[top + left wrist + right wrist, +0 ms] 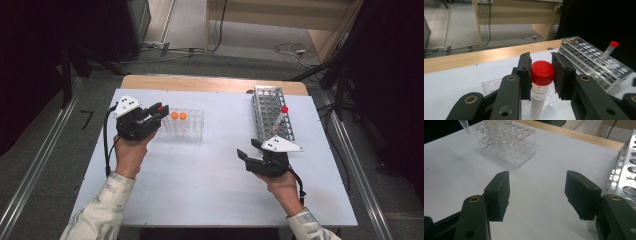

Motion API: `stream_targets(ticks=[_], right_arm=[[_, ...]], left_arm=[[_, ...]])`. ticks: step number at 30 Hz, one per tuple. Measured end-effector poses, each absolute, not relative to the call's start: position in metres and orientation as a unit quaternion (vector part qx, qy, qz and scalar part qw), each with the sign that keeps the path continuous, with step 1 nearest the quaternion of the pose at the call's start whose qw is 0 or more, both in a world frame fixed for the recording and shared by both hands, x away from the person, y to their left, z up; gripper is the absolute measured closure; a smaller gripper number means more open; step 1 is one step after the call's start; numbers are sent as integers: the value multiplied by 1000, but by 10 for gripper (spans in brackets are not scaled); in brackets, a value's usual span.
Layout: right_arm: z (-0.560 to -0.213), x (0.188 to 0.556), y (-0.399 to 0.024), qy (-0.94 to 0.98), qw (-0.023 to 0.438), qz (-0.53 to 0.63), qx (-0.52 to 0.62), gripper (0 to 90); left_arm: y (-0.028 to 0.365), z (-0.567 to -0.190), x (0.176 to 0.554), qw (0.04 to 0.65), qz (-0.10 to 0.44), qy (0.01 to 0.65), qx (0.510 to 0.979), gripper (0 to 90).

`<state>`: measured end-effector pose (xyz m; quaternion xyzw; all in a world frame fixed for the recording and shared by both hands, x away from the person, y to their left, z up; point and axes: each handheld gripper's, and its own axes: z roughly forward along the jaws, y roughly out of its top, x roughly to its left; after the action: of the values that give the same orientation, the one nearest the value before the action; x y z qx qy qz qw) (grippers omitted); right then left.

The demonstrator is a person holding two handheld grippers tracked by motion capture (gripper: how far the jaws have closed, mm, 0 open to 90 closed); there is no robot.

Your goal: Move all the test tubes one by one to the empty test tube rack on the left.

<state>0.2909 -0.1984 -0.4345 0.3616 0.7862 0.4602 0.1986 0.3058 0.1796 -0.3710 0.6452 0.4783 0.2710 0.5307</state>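
A white tube with a red cap stands upright between the jaws of my left gripper, which is shut on it just below the cap. In the high view the left gripper holds this tube above the left end of a clear plastic rack. Two orange-capped tubes stand in that rack. My right gripper is open and holds nothing, low over the bare white table, left of a metal rack. Its jaws stand wide apart. The held tube's pointed tip hangs over the clear rack.
A second red-capped tube leans in the metal rack at the right side of the table. The white table top has a wooden strip along its far edge. Cables lie on the floor beyond.
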Motion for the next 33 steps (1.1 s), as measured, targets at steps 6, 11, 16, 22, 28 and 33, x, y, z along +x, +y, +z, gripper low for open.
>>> stream_targets(ticks=[6, 11, 16, 22, 28, 33], right_arm=[[-435, 292, -206, 784, 203, 458, 366, 350], [-435, 292, -209, 782, 204, 458, 371, 350], [-435, 293, -210, 779, 204, 460, 373, 350], [-436, 294, -214, 778, 205, 458, 378, 350], [-437, 294, -216, 778, 207, 456, 380, 350], [-438, 295, -216, 780, 210, 453, 378, 349]], left_arm=[[183, -368, 324, 520, 286, 490, 639, 702], [180, -374, 339, 508, 295, 495, 640, 701], [177, -383, 351, 497, 294, 505, 642, 701], [172, -396, 352, 481, 301, 505, 651, 700], [169, -414, 352, 471, 291, 510, 658, 698], [168, -421, 352, 471, 286, 513, 658, 686]])
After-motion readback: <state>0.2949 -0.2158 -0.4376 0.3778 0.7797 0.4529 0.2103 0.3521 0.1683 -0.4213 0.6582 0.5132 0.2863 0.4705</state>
